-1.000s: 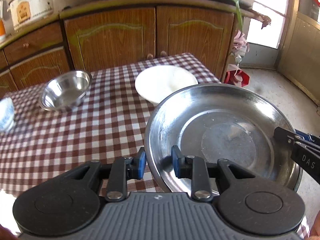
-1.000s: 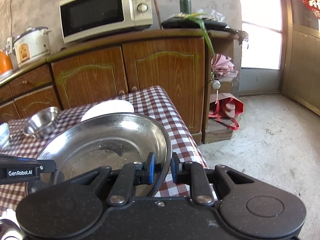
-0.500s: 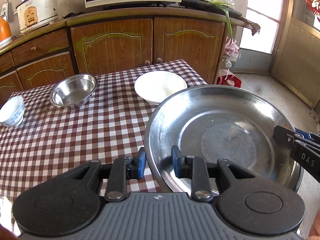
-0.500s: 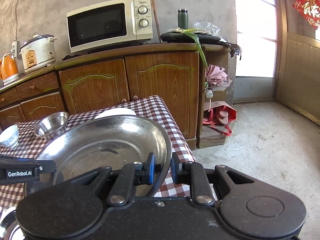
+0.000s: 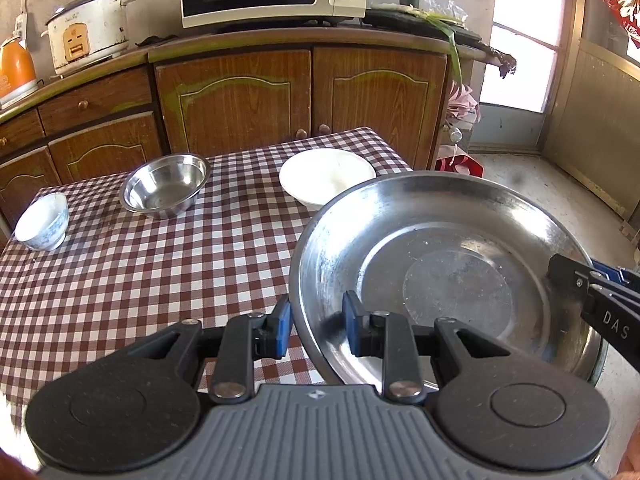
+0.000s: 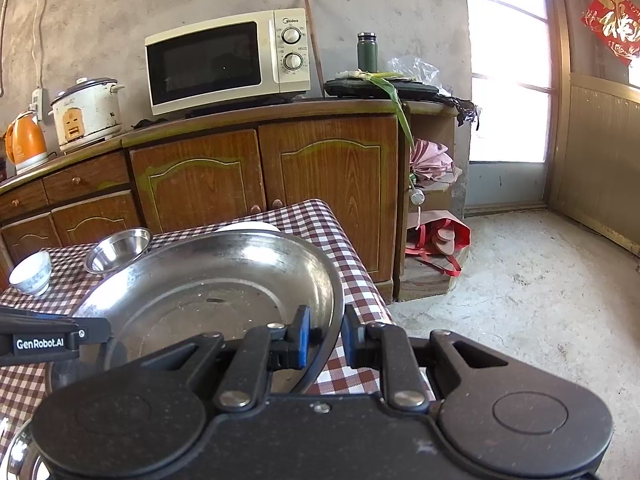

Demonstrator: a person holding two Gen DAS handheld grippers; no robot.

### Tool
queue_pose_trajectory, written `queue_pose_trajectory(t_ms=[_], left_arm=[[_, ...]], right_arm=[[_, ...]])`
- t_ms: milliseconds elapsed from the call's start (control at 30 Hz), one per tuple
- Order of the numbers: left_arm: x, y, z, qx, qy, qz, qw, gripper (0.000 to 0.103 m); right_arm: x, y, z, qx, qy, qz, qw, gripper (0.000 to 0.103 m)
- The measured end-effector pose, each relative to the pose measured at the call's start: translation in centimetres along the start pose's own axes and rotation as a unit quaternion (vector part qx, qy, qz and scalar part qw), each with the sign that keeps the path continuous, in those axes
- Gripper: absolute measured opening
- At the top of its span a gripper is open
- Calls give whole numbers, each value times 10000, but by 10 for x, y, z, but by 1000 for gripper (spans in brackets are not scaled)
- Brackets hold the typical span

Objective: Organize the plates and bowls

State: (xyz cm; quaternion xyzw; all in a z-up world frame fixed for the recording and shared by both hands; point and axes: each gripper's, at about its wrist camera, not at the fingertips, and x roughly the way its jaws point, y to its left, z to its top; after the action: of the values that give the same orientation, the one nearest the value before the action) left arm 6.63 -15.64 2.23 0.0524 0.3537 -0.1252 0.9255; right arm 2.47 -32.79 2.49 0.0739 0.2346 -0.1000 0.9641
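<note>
- Holding the big steel plate (image 5: 452, 280) off the bench (image 5: 160, 280) with both tools: my left hand-held gripper (image 5: 316, 324) is clamped across its near-left rim, one blue pad outside the wall and one inside.
- My right hand-held gripper (image 6: 324, 340) is clamped across the opposite rim, on the right edge of the plate; its black tip shows at the far right of the left wrist view.
- What the next move turns on, as I judge it: the white plate (image 5: 327, 176) lies ahead and a little to the left of the steel plate, with its near edge tucked under the steel plate's far rim from my angle, so stacking means carrying forward.
- Both hands sit equally far from that white plate; neither is clearly nearer.
- Further left on the bench stand the steel bowl (image 5: 165, 185) and, well apart at the far-left edge, the small patterned bowl (image 5: 42, 220).
- Hard to tell: how high the steel plate hangs above the cloth.
- From the right wrist view the white plate is almost wholly hidden behind the steel rim, and a shiny curved edge at that view's lower-left corner is cut off.
</note>
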Motion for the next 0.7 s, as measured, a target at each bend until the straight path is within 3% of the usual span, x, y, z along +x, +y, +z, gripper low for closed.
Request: queue_pose_trajectory(t_ms=[700], left_arm=[[-20, 20, -17, -142, -35, 193, 9997, 28]], right_arm=[[-20, 27, -13, -170, -36, 145, 9997, 23]])
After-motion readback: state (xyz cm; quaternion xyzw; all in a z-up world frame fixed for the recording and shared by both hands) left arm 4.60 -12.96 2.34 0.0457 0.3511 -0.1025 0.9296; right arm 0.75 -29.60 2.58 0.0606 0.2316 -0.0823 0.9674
